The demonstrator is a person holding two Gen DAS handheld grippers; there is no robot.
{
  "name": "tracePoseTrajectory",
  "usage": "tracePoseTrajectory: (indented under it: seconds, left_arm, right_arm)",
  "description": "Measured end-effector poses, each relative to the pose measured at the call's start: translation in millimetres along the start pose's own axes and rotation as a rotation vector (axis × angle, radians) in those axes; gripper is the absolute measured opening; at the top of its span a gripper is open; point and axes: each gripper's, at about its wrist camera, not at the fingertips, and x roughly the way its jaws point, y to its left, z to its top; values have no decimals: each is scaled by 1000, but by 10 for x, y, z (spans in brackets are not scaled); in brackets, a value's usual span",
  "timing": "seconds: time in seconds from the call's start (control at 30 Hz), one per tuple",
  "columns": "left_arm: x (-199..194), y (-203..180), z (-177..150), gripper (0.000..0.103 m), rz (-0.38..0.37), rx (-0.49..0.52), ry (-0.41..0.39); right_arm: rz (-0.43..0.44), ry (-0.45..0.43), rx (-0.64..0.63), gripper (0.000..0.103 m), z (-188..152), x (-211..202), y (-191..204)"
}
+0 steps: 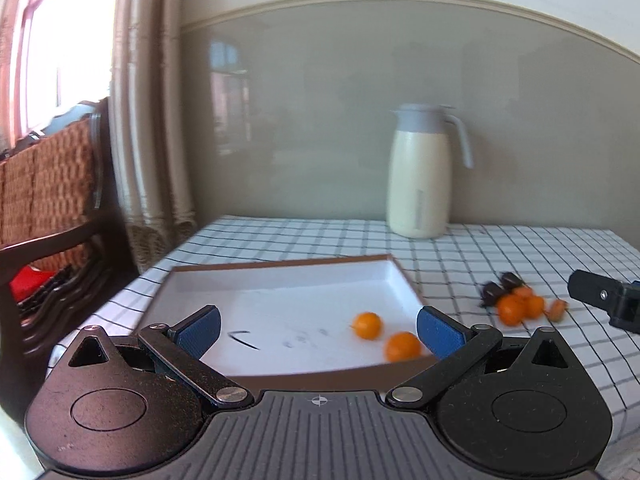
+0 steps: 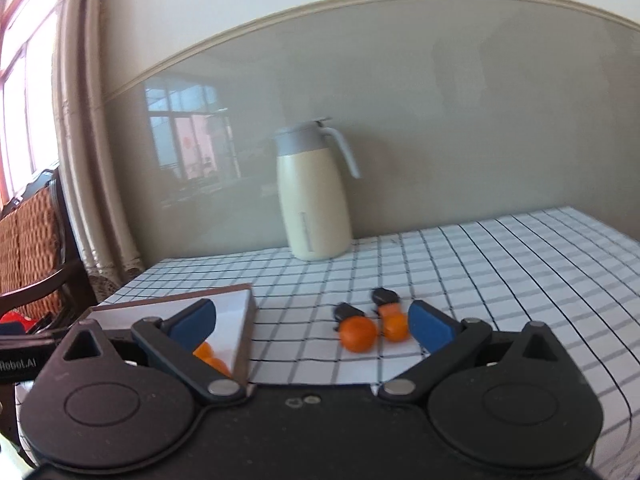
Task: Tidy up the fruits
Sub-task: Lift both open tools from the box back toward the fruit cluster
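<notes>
A shallow white tray with a brown rim (image 1: 280, 266) lies on the checked tablecloth; two small orange fruits (image 1: 368, 325) (image 1: 402, 346) rest in its near right part. My left gripper (image 1: 318, 330) hovers open over the tray's near edge, holding nothing. To the right of the tray lies a cluster of orange fruits (image 1: 516, 307) with dark fruits (image 1: 492, 290) behind. In the right wrist view my right gripper (image 2: 312, 322) is open just short of that cluster: an orange fruit (image 2: 358, 333), another (image 2: 394, 326), dark fruits (image 2: 348, 311). The tray corner (image 2: 246, 300) shows at its left.
A cream jug with a grey lid (image 1: 420, 176) stands at the back against the wall. A dark wooden chair with a woven back (image 1: 52, 200) and a curtain (image 1: 148, 120) stand left of the table. The right gripper's body (image 1: 608, 300) shows at the left view's right edge.
</notes>
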Motion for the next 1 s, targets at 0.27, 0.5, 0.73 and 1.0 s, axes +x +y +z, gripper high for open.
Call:
tracePoseTrajectory:
  seconds: [0.27, 0.5, 0.73, 1.0]
  left_arm:
    - [20, -327, -95, 103, -83, 26, 27]
    - [71, -559, -129, 103, -128, 43, 48]
    - [144, -776, -134, 103, -165, 61, 61]
    - [242, -1018, -156, 103, -209, 86, 73]
  right_arm:
    - [-96, 33, 9, 97, -102, -39, -297]
    - [-153, 53, 28, 97, -133, -37, -479]
    - [-187, 66, 30, 97, -139, -26, -636]
    - [-233, 78, 32, 96, -158, 12, -801]
